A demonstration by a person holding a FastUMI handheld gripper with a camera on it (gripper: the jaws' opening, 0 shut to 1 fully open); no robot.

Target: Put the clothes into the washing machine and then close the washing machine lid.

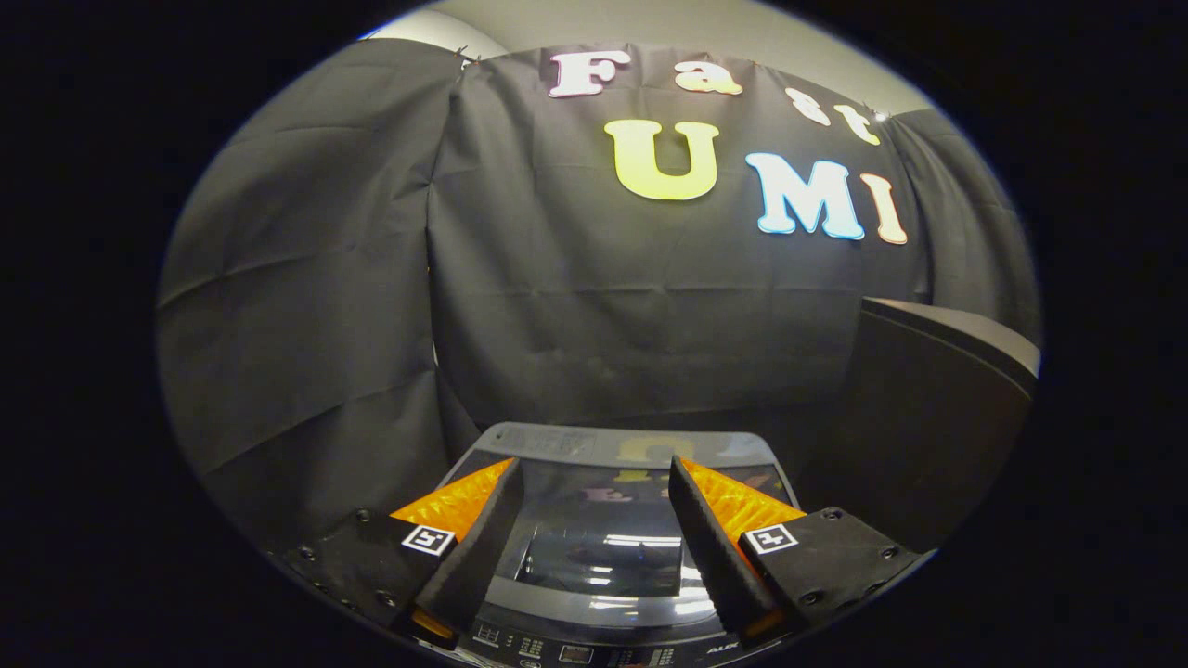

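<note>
Gripper [594, 520]: open wide, holding nothing
Washing machine [603, 640]: right below the fingers
Lid [603, 547]: dark glass, lying flat — looks shut
Lid feel: hard, smooth, likely slippery — take its front edge

Recording booth: black cloth wall [594, 306]; washing machine [603, 547] inside.
</note>
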